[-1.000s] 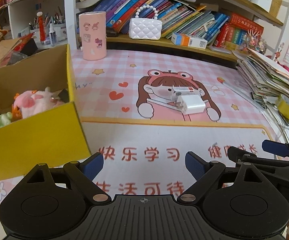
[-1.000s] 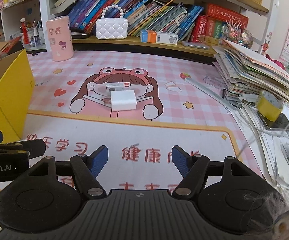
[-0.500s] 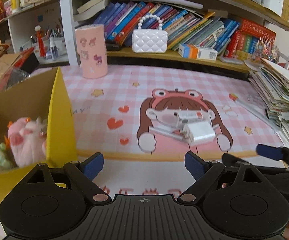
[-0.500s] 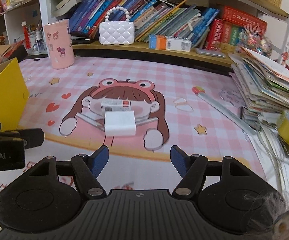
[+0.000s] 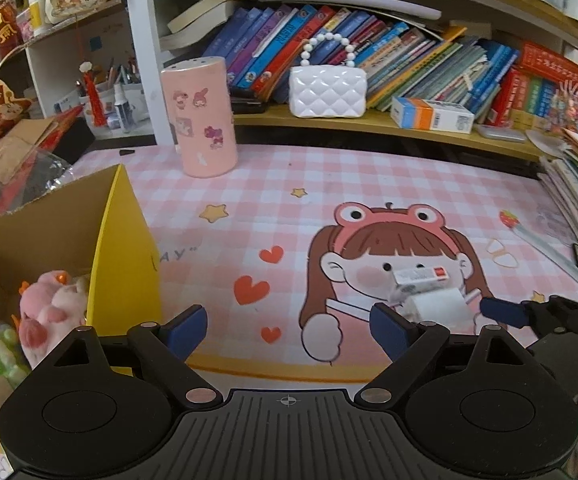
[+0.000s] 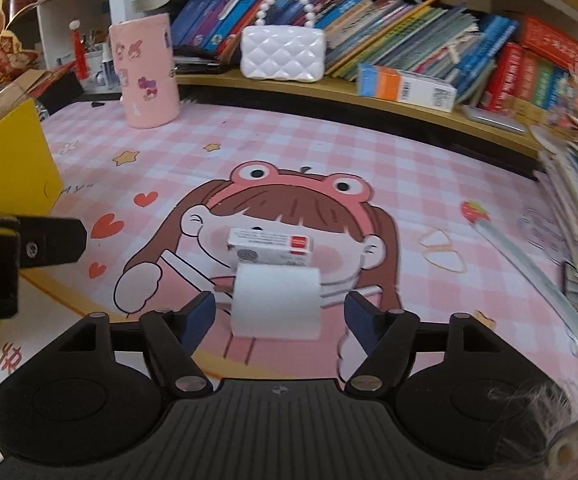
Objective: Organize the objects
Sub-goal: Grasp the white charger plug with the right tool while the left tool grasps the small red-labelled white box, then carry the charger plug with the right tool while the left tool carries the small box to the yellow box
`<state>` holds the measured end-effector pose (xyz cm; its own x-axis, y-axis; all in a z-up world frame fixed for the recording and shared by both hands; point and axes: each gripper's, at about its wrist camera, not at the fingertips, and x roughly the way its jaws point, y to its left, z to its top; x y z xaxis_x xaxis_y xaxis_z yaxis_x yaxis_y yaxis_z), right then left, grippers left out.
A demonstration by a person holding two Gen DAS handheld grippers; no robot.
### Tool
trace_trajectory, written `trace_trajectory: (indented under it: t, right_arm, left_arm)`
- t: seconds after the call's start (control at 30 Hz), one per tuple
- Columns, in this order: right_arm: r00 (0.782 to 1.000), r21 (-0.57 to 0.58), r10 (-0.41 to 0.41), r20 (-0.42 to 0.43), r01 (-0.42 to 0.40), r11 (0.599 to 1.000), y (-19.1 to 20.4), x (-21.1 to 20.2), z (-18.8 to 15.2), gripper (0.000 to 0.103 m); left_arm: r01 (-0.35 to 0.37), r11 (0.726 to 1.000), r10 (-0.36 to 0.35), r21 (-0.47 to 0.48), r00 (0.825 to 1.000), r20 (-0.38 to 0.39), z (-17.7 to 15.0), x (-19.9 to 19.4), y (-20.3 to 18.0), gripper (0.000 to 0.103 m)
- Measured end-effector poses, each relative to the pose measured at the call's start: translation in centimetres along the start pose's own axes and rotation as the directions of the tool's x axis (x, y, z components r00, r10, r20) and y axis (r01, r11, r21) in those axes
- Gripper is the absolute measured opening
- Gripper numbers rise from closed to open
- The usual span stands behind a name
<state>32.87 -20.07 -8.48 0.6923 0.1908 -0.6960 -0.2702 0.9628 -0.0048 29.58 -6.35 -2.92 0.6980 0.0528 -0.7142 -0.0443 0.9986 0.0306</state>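
My right gripper (image 6: 277,314) has just been opening and stands spread around the white charger block (image 6: 276,300), pads not yet touching; my left gripper (image 5: 289,326) hangs spread and empty near the yellow box (image 5: 123,256). The small red-labelled carton (image 6: 269,249) touches the charger's far edge, so I risk nudging it, or the smooth block slipping out.

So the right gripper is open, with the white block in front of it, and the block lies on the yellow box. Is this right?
Not quite. The white block lies on the pink mat, not on the yellow box, which stands far to the left. The right wrist view shows it. The right gripper is open, as you say.
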Motion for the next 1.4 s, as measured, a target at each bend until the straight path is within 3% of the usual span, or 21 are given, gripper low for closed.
trace_trajectory:
  t: [0.17, 0.37, 0.67, 0.9, 1.13, 1.23, 1.33, 1.4]
  right_arm:
    - [0.999, -0.004, 0.026, -0.025, -0.026, 1.000, 0.3, 2.0, 0.3, 0.065]
    - [0.998, 0.037, 0.056, -0.015, -0.055, 0.998, -1.1, 1.1, 0.2, 0.064]
    - [0.998, 0.162, -0.062, -0.004, 0.062, 0.985, -6.3, -3.6, -1.2, 0.064]
    - [0.995, 0.191, -0.104, 0.000, 0.102, 0.976, -8.5, -5.2, -1.7, 0.064]
    - [0.989, 0.213, -0.150, -0.012, 0.149, 0.966, -10.2, -6.4, -2.5, 0.064]
    - [0.986, 0.222, -0.164, -0.018, 0.164, 0.961, -10.8, -6.7, -2.8, 0.064]
    - [0.985, 0.229, -0.170, -0.020, 0.170, 0.959, -11.0, -7.0, -3.0, 0.064]
    - [0.985, 0.232, -0.169, -0.017, 0.168, 0.958, -10.9, -7.1, -3.1, 0.064]
  left_arm:
    - [-0.017, 1.000, 0.017, -0.003, 1.000, -0.004, 0.5, 0.5, 0.0, 0.090]
    - [-0.008, 1.000, 0.008, -0.001, 1.000, -0.007, 1.0, 1.4, -0.9, 0.090]
    - [0.071, 0.997, -0.070, 0.024, 0.997, -0.020, 1.1, 4.0, -4.7, 0.089]
    - [0.118, 0.993, -0.116, 0.028, 0.992, -0.047, 1.1, 6.9, -8.3, 0.089]
    - [0.090, 0.996, -0.088, 0.011, 0.992, -0.094, 0.8, 9.9, -10.8, 0.088]
    - [0.075, 0.997, -0.073, 0.013, 0.992, -0.101, 0.5, 10.6, -11.1, 0.078]
    - [0.057, 0.998, -0.055, 0.020, 0.996, -0.071, 0.6, 10.3, -10.9, 0.053]
    - [0.072, 0.997, -0.072, -0.009, 0.994, -0.080, 0.9, 10.2, -10.2, 0.053]
